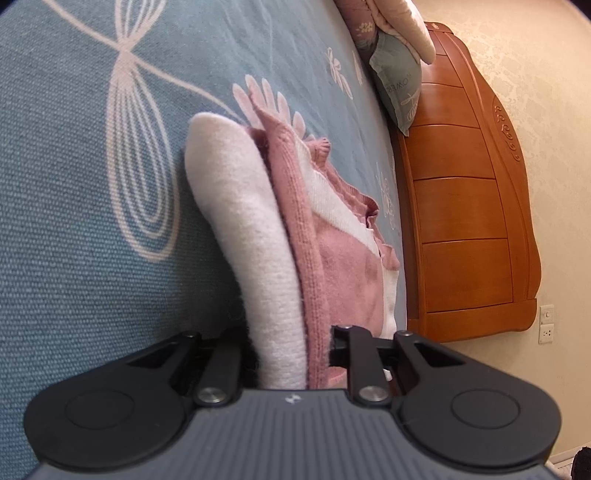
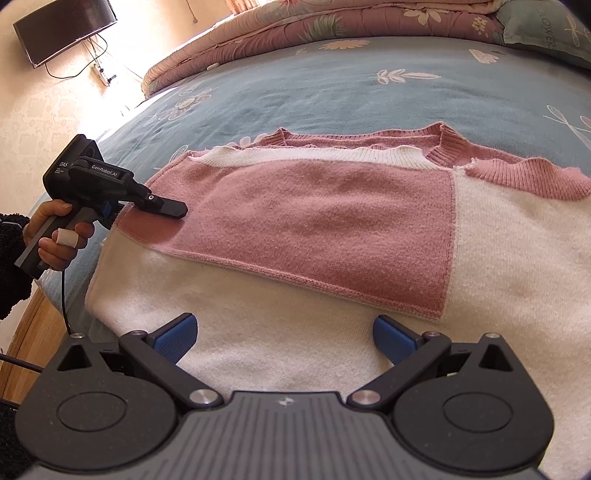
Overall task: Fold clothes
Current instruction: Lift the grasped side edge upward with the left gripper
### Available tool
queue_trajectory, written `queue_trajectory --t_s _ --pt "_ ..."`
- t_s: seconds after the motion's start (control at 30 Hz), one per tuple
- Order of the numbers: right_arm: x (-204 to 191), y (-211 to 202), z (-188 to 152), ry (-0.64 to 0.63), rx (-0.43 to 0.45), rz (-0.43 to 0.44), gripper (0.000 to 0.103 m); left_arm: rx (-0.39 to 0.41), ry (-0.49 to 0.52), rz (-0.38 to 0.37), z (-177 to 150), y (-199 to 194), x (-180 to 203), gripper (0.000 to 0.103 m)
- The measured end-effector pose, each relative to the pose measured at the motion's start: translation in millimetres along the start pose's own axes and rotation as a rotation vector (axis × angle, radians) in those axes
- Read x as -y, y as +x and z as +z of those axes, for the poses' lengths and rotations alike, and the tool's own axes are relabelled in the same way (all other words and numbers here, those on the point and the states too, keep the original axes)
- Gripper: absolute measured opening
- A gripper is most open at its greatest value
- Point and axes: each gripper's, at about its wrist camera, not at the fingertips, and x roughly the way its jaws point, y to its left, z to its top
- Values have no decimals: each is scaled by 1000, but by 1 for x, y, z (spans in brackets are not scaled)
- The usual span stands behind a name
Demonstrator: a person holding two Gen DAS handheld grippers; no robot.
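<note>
Blue flowered bedspread [image 2: 369,92], pink-and-white sweater [image 2: 314,221] lying flat across it, partly folded over itself.

Soft, thick knit, light and floppy by the look of it, so it should drape rather than hold an edge; best pinched at a doubled edge or corner. Left gripper [image 2: 173,208] is clamped on the sweater's left edge, layers bunched between its fingers. Right gripper [image 2: 284,338] hangs spread wide over the near white hem, holding nothing.

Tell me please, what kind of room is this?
Most likely a bedroom. A sweater lies on a bed with a blue sheet, a folded quilt and pillow sit at its head, and a wooden headboard stands against the wall.
</note>
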Motion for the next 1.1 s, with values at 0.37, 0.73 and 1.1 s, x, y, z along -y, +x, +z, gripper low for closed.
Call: queue_trajectory --t_s 0.37,0.73,1.1 --pt "-6 2 -1 -23 -5 -29 103 -25 2 14 6 8 2 19" --pt "-8 2 -1 -32 -2 -36 103 15 24 41 1 8 10 19" --pt "-9 3 -2 -45 5 -44 103 47 38 67 -5 7 17 18"
